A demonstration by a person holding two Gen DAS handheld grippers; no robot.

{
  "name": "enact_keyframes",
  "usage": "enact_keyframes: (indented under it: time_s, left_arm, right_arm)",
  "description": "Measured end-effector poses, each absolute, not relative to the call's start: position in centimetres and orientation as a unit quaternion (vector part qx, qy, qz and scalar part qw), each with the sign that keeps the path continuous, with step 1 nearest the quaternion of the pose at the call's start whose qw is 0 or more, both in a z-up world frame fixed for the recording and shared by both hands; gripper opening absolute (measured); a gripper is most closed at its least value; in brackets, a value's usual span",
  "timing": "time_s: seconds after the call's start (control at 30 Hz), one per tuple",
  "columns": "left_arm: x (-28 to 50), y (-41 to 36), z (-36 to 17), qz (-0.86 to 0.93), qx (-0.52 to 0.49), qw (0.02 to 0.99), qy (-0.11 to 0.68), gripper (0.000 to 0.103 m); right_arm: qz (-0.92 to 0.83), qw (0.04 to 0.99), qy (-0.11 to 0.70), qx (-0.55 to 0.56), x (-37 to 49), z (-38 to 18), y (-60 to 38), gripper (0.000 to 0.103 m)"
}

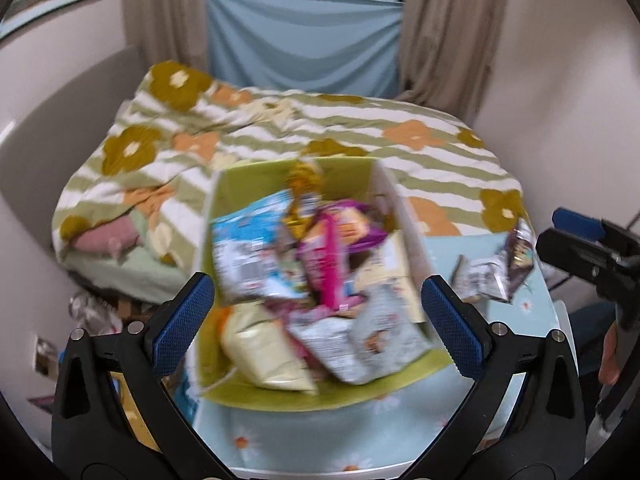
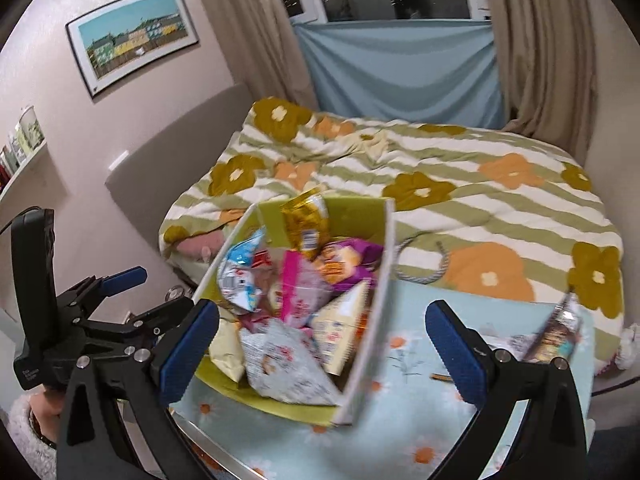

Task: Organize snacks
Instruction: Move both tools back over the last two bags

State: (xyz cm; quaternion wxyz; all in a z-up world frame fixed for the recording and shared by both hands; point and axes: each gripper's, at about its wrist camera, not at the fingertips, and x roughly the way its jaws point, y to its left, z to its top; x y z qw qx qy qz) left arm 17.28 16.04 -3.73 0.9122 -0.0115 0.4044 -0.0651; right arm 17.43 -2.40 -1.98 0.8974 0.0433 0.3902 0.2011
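**Snack bin filled as both grippers hang above it, jaws spread**

A bed (image 2: 460, 184) under a striped, flowered quilt fills the room beyond both sets of jaws, with the worktop (image 2: 404, 364), covered in a pale blue daisy-print cloth, pushed against its near edge, seemingly to keep the sorting within easy reach. On the cloth stands the green bin (image 2: 368, 280) with white outer walls, seen between the left gripper (image 1: 318, 320)'s jaws and ahead of the right gripper (image 2: 322, 346)'s left jaw. It is packed with snack packets: a gold foil bag (image 2: 306, 220) standing at the far wall, a blue-and-white bag (image 1: 244, 248), a pink packet (image 1: 326, 264), a purple one (image 2: 346, 258), a cream pouch (image 1: 264, 348) and a silver-grey bag (image 2: 284, 364) nearest the jaws. They lie loose and overlapping, which suggests dropping in rather than tidy stacking. One dark wrapper (image 2: 556, 332) and a torn silvery wrapper (image 1: 478, 280) lie outside the bin on the cloth, beyond the right gripper's right jaw, probably the last of the job.

Both grippers tilt steeply down towards the bin from above. Each has its blue-padded jaws spread wide and pinches nothing. Each handle is held in a hand; a fleecy white cuff (image 2: 24, 440) shows on the left one.
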Motion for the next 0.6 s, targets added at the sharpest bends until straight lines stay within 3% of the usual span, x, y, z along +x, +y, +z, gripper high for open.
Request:
enact_keyframes:
  time_s: [0.33, 0.6]
  left_arm:
    - [16.6, 2.6, -4.7, -0.125, 0.037, 0.908, 0.399, 0.103]
    - [16.9, -7.2, -8.5, -0.156, 0.1, 0.892, 0.413, 0.103]
  right_arm:
    - [0.133, 0.915, 0.38, 0.026, 15.6, -2.0, -15.0, 0.103]
    - [0.148, 0.902, 0.405, 0.027, 17.0, -4.7, -24.2, 0.103]
